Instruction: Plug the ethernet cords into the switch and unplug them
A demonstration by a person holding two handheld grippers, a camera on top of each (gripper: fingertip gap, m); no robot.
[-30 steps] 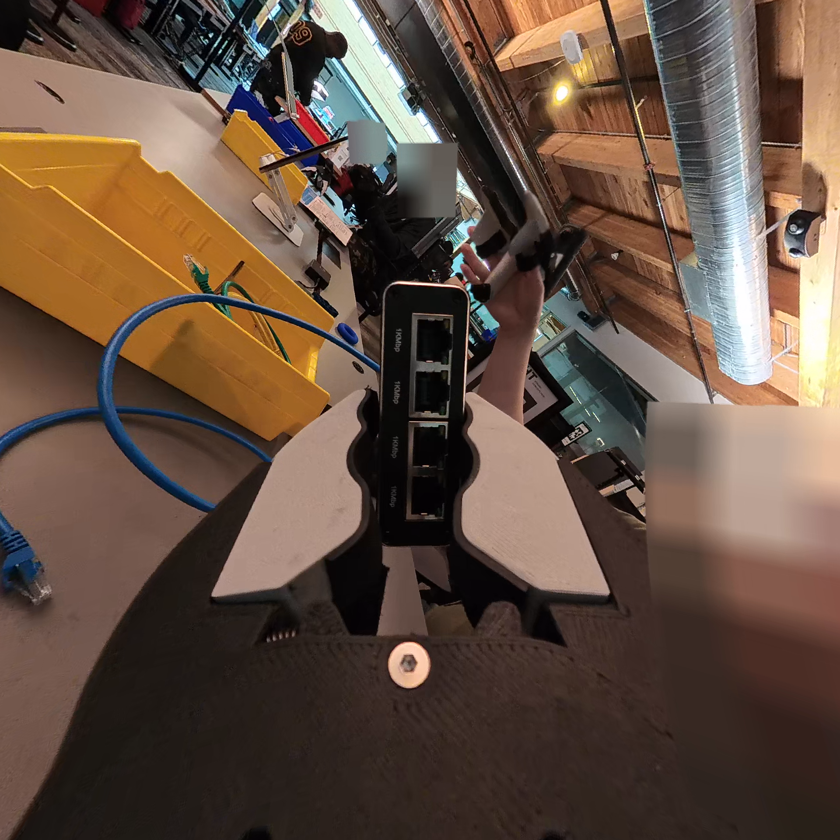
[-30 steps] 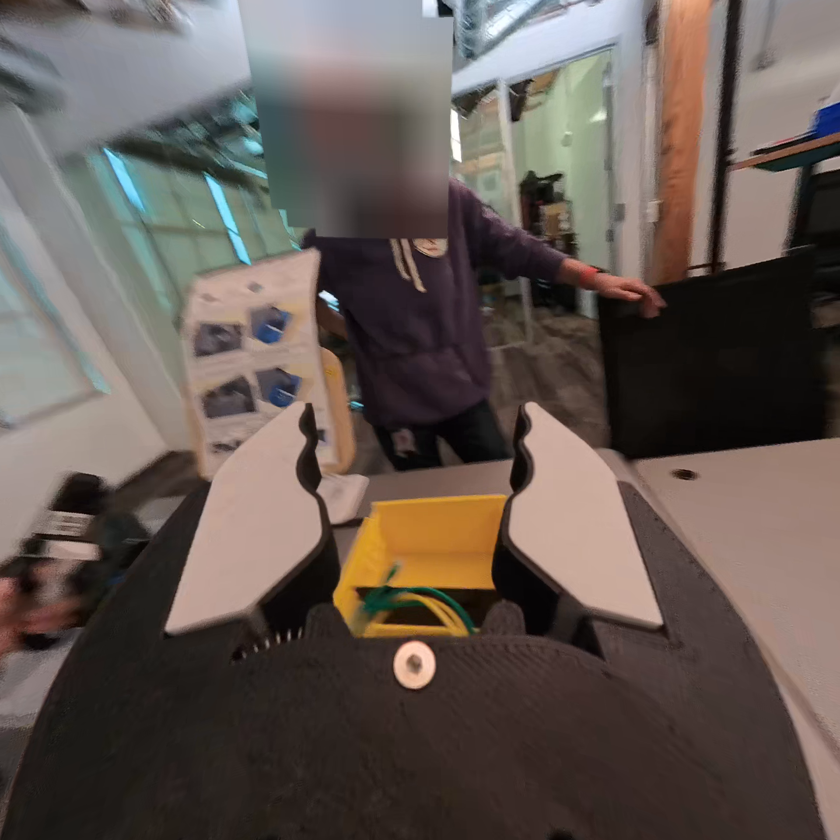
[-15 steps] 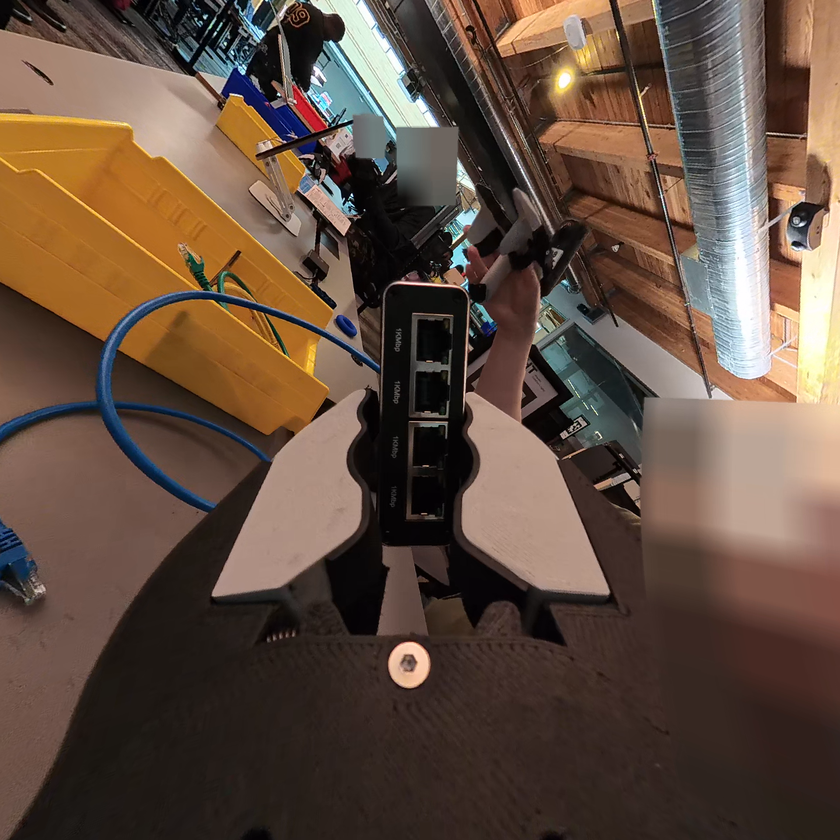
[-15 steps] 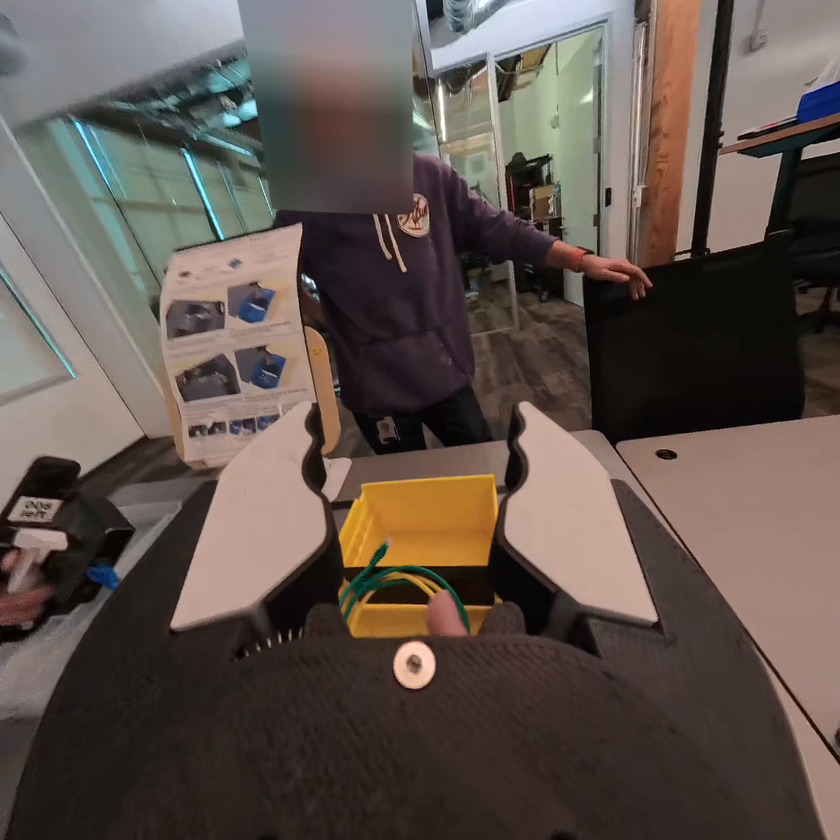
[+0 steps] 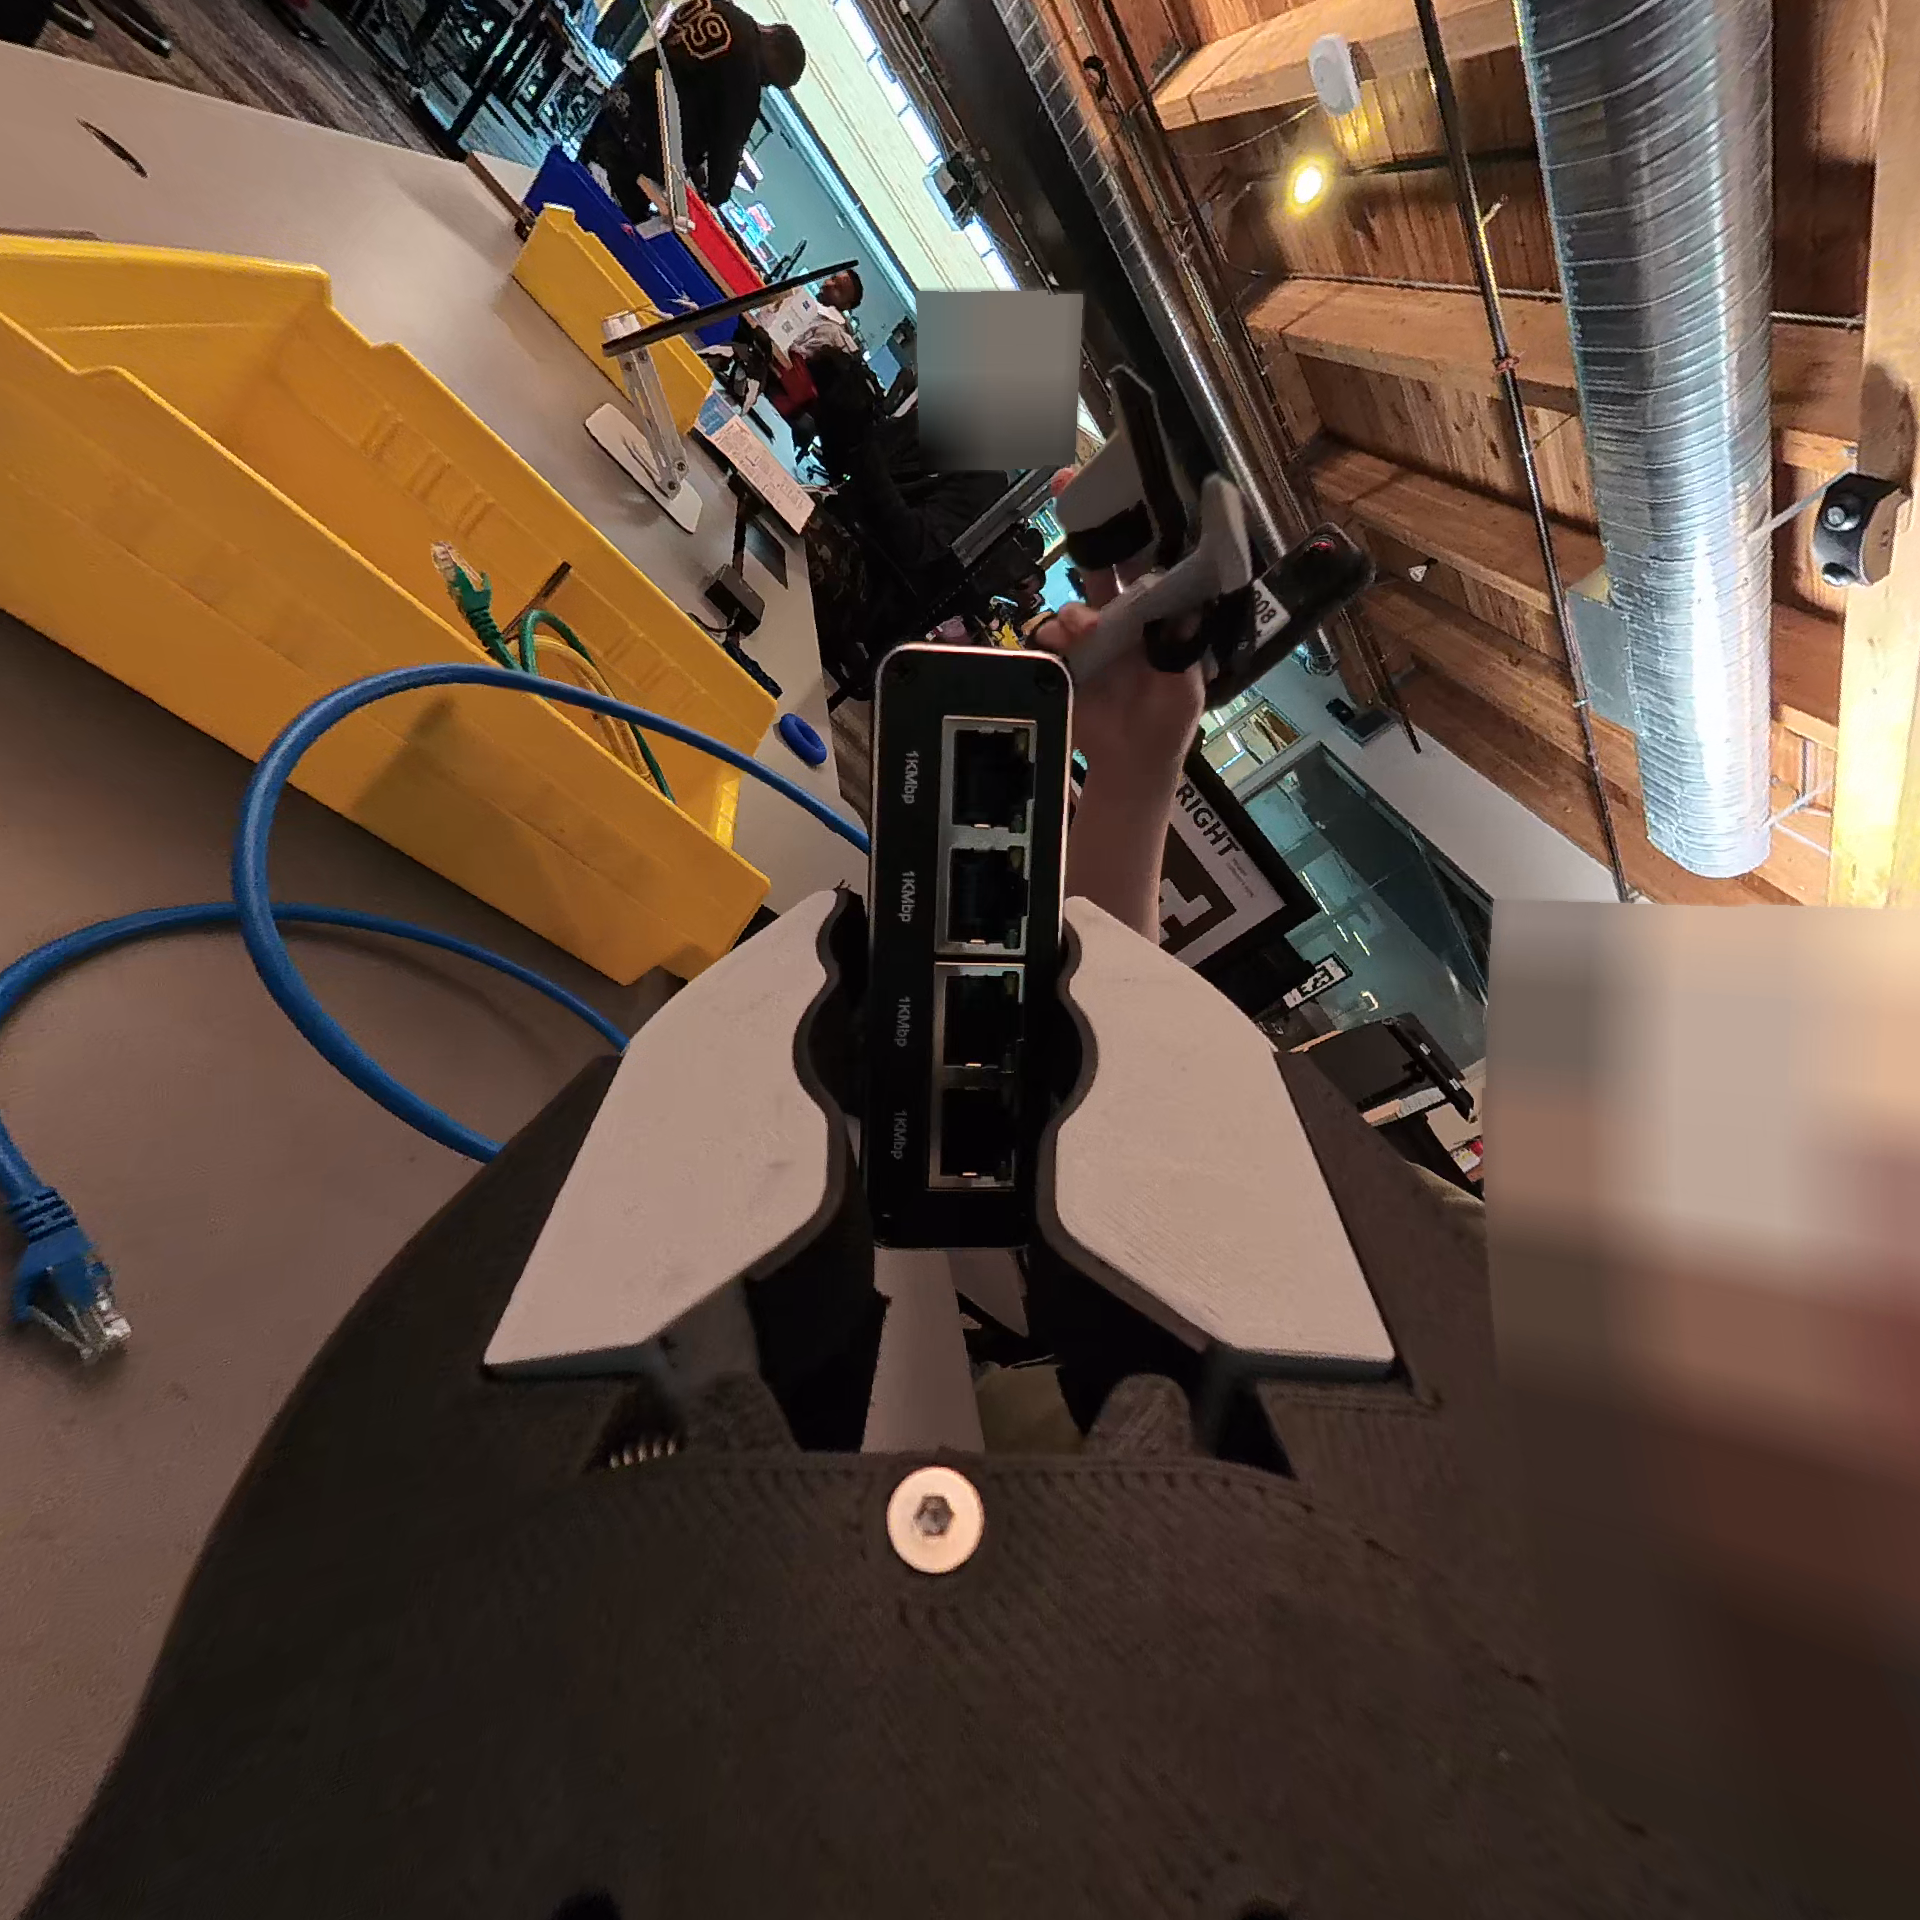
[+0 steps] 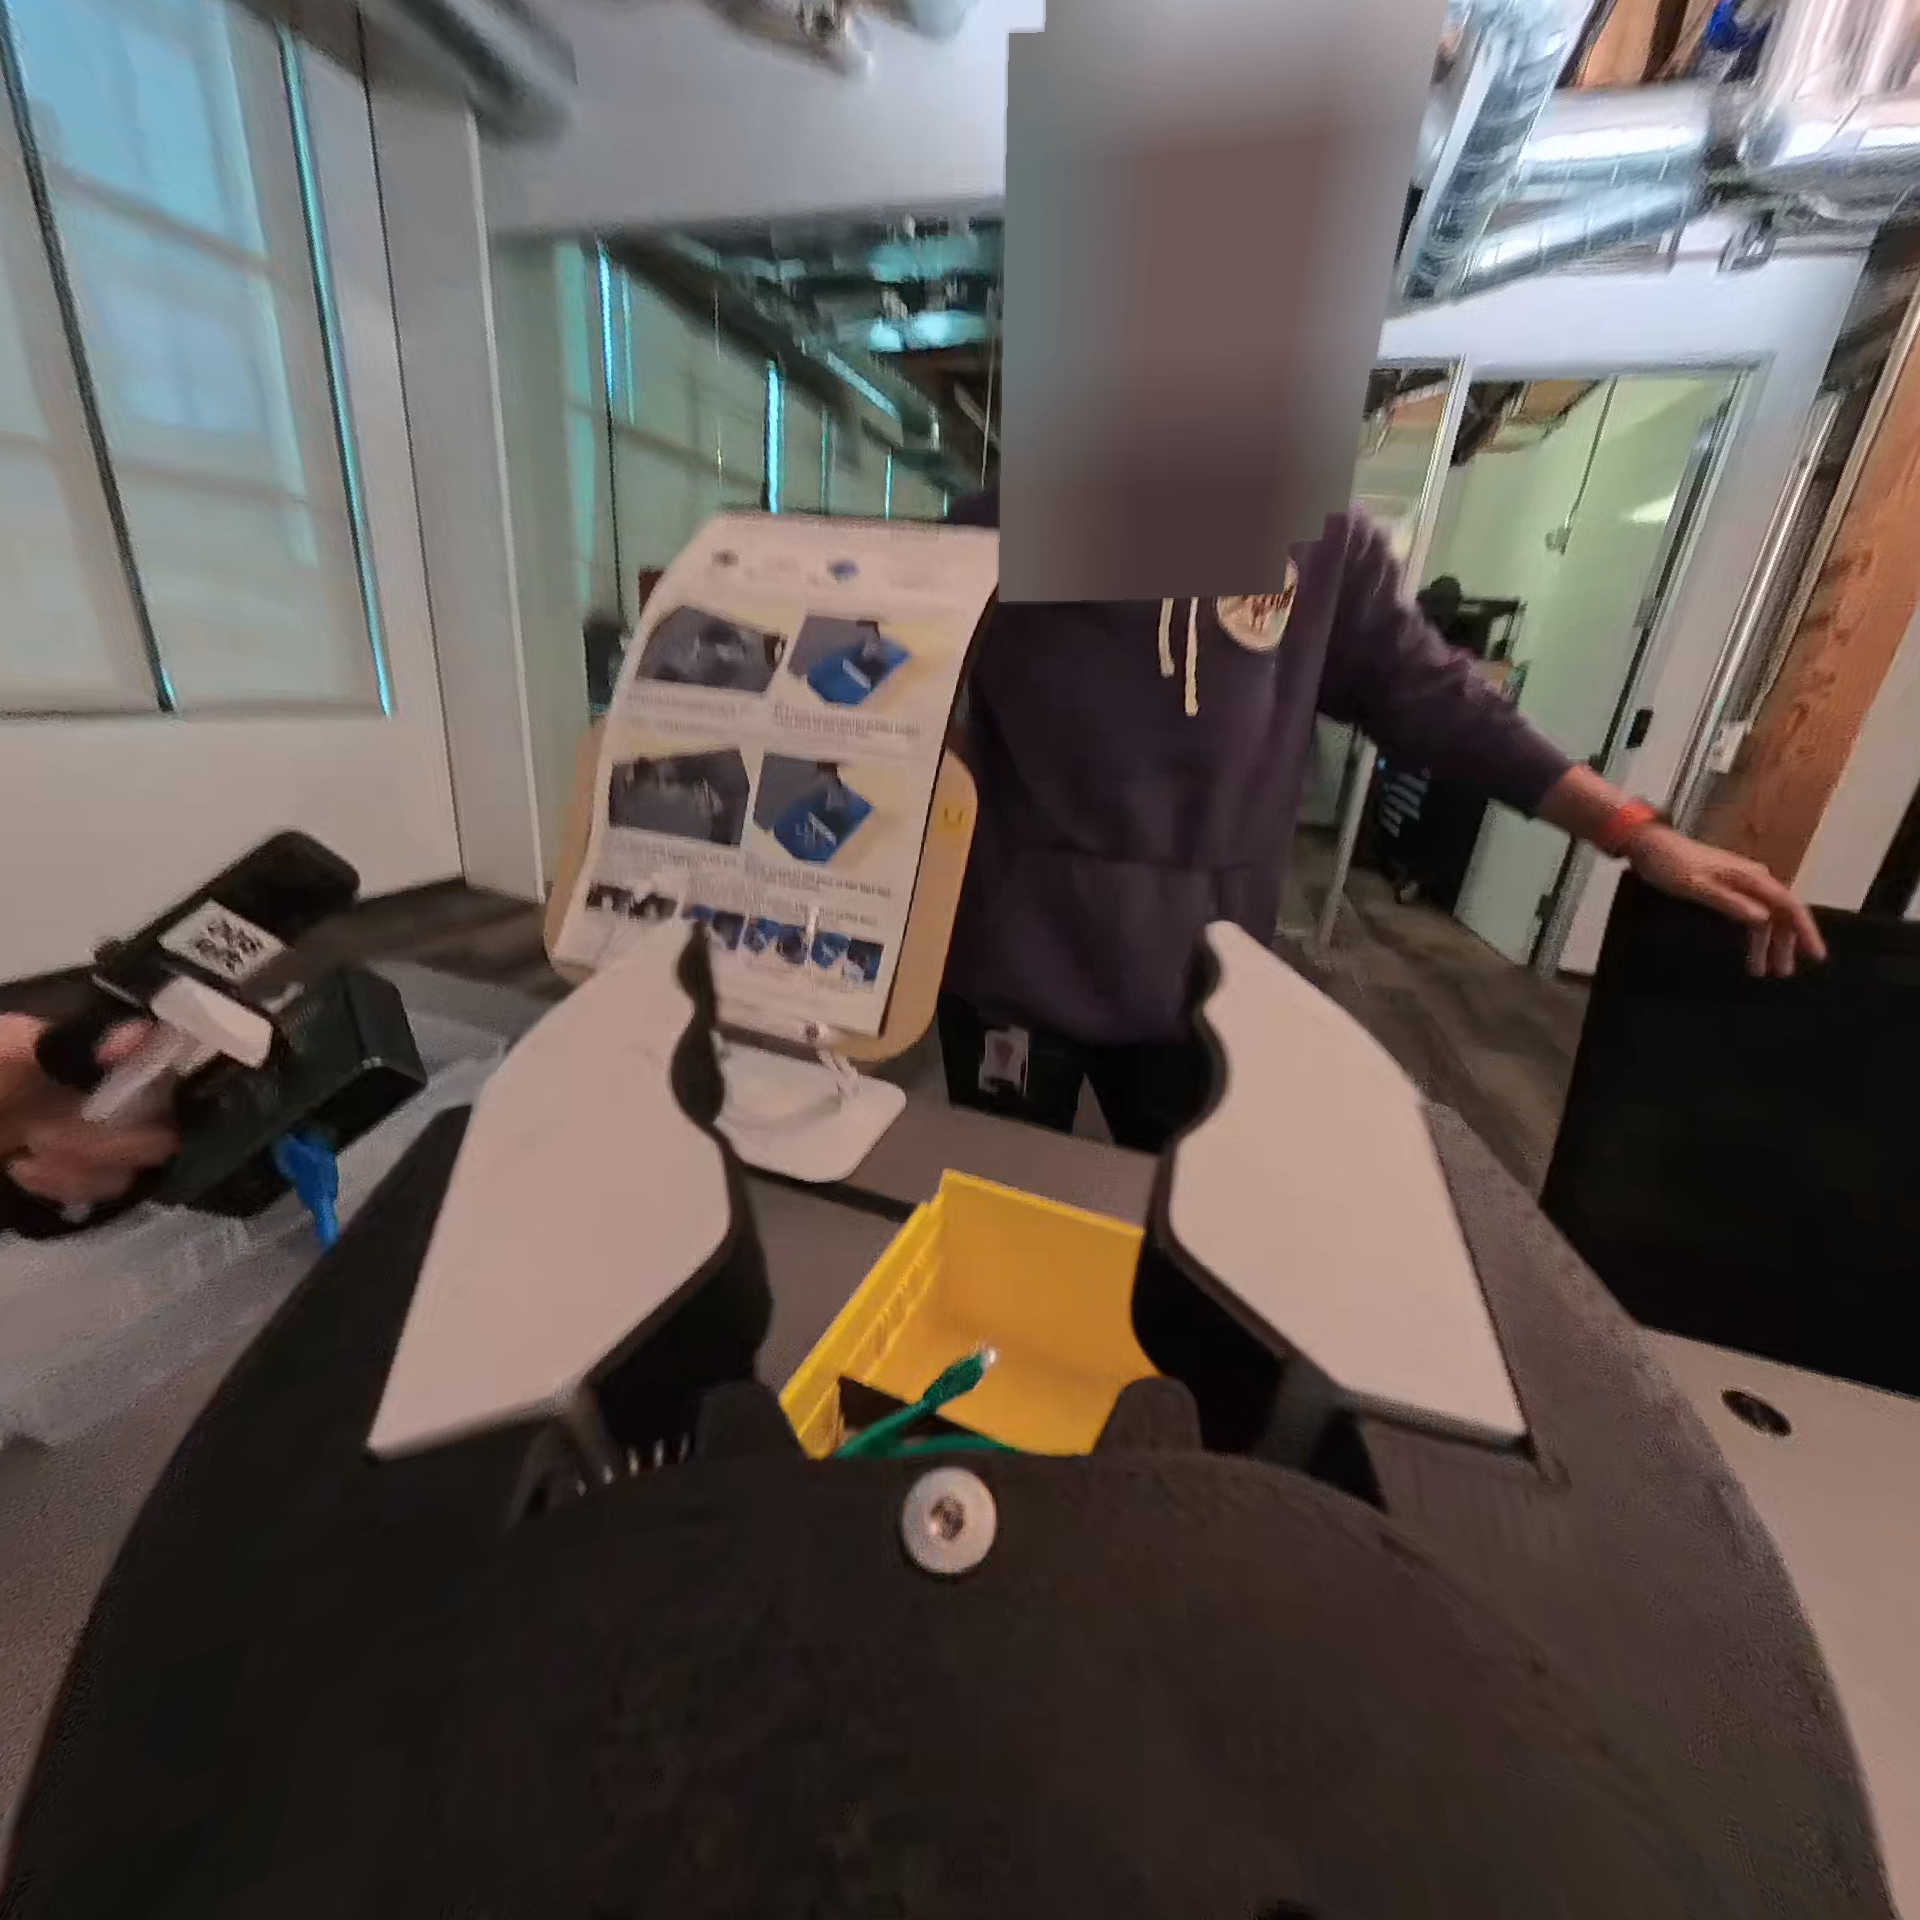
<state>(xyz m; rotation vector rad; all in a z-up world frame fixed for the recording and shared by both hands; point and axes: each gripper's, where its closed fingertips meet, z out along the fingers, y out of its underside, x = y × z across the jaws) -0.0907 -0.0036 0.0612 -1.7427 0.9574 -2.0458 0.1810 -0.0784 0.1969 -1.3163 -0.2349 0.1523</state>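
On my far left, the blue ethernet cord lies looped on the grey worktop, its plug free at the near edge, so I judge it is the next one to pick up. Beyond it sits the yellow bin, with a green cord poking over its rim; it seems to serve as storage for the spare leads.

My left claw is clamped on the black switch, gripping its two long sides so the four ports face my camera, all of them empty. Held up off the worktop like this, the sockets stay reachable from the front.

My right claw stands apart and holds nothing, raised above the bin with the green cord's plug showing between the fingers. I read that as a pause before reaching for a plug.

The room is an open workshop with timber ceiling beams and a silver duct. A person in a purple hoodie stands across the worktop beside an upright instruction board.
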